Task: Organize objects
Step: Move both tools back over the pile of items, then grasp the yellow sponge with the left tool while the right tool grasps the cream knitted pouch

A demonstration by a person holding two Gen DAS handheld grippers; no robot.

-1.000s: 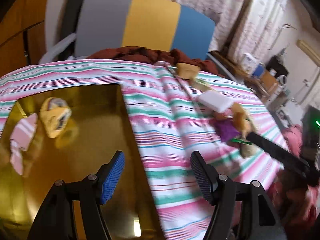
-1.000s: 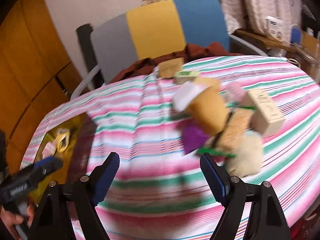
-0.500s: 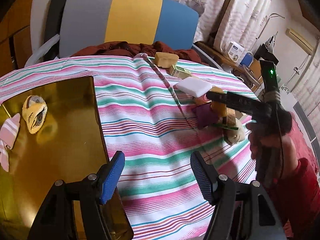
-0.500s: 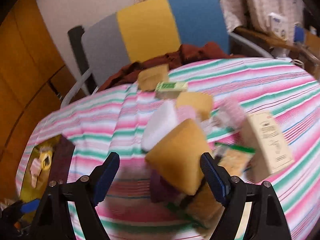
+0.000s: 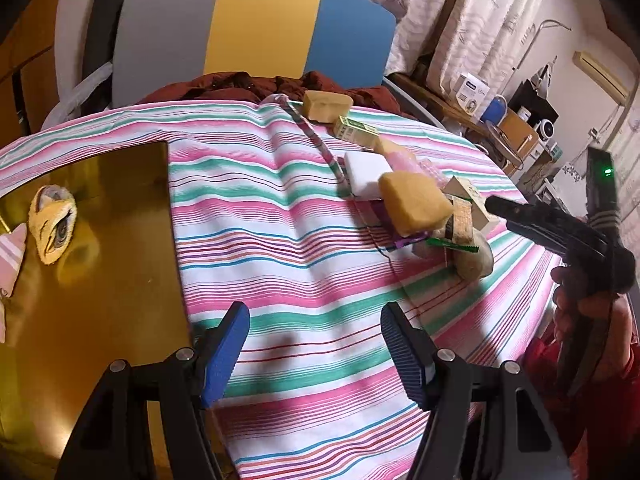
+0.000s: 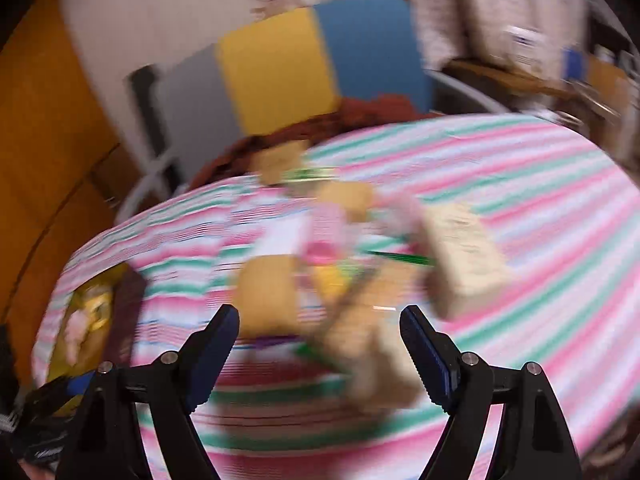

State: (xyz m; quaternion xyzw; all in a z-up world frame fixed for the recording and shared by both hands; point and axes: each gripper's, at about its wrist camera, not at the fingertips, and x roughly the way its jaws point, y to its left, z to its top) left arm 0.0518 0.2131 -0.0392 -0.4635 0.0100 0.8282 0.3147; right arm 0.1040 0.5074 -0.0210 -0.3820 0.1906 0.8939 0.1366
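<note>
My right gripper [image 6: 320,344] gapes empty at the yellow sponge [image 6: 266,296], likely light and squashy, best pinched across its flat sides.

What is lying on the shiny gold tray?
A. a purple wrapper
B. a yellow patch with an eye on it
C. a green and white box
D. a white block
B: in the left wrist view the yellow patch with an eye on it lies on the gold tray, while the other items sit in the pile on the striped cloth.
</note>
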